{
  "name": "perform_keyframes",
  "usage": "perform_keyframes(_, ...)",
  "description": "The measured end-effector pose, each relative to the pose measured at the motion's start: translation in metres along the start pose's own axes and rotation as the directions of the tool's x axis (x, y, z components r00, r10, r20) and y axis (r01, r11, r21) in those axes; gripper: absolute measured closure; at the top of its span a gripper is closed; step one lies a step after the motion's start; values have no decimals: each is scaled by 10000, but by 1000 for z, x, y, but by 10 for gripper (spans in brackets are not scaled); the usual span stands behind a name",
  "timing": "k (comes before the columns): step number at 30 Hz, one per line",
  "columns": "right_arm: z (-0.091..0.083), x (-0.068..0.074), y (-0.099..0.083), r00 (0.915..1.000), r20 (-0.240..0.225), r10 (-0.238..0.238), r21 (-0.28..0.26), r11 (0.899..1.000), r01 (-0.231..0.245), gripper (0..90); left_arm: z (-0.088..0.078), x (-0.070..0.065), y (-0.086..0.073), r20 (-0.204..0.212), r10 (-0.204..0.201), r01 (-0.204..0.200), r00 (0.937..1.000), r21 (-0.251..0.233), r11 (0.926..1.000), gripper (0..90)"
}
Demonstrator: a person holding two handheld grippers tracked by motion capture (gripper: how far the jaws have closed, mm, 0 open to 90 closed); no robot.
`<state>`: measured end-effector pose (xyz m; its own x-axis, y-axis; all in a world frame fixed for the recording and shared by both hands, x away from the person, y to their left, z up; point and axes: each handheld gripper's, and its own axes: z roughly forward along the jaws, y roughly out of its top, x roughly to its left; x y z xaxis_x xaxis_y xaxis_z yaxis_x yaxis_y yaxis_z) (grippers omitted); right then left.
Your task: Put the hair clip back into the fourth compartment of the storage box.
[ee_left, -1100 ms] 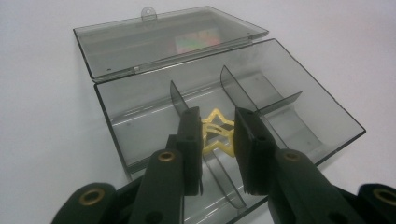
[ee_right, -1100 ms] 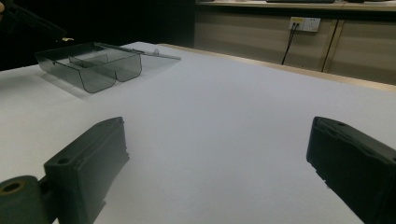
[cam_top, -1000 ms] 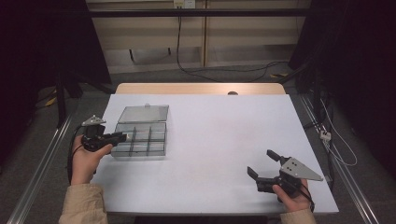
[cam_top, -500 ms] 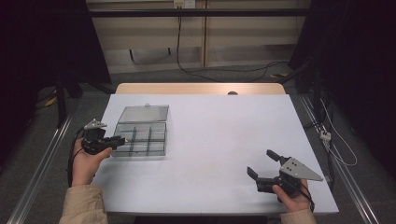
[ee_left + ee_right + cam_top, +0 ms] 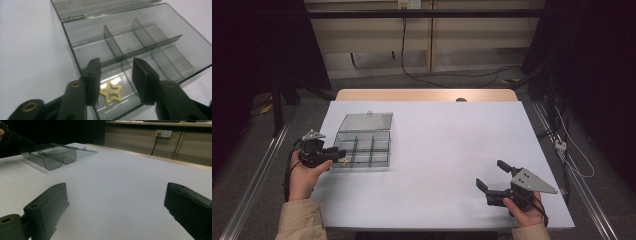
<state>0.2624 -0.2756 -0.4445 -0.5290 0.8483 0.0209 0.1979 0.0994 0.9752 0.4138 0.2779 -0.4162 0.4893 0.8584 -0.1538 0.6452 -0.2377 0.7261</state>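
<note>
A clear grey compartment box [image 5: 371, 145] lies open at the table's left, its lid [image 5: 364, 121] folded flat behind it. A small yellow star [image 5: 111, 92] lies on the floor of the near-left compartment [image 5: 344, 161]. My left gripper [image 5: 340, 151] hovers over that corner of the box [image 5: 160, 42]. Its jaws have just been opening and stand apart [image 5: 116, 62], with the star loose below the gap and untouched by the pads. My right gripper [image 5: 490, 173] rests wide open near the table's front right, its jaws [image 5: 117, 187] holding nothing.
The white table top [image 5: 452, 140] stretches between the box and the right gripper. A wooden strip [image 5: 427, 95] edges the far side. Cables run across the floor behind, and a metal rail [image 5: 257, 175] runs along the left. From the right gripper view the box [image 5: 50, 157] stands far left.
The left gripper's jaws have parted over the box's near-left corner. The left hand has barely shifted. The right gripper has kept still.
</note>
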Motion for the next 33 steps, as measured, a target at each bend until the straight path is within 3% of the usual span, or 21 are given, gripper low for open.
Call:
perform_keyframes(6,0,0,0,10000,-51,-75,14,10000,75,48,-4,-9,2,688,189,-174,9975,-220,9996,484)
perform_keyframes(13,0,-1,0,10000,-12,-7,19,10000,7,48,-6,-30,0,908,643,-651,9938,53,9979,367)
perform_keyframes(18,0,0,0,10000,-36,-32,29,10000,32,49,-5,-45,-3,1424,856,-856,9861,-66,9963,296)
perform_keyframes(25,0,0,0,10000,-61,58,46,10000,-58,48,-9,-64,-11,2094,1272,-1226,9695,-351,9918,224)
perform_keyframes(31,0,1,0,9999,-117,37,80,10000,-36,48,-12,-73,-22,2197,1679,-1619,9610,-455,9858,205)
perform_keyframes(33,0,1,-1,9998,-175,19,97,10000,-17,48,-14,-73,-26,2133,1746,-1660,9613,-578,9844,194)
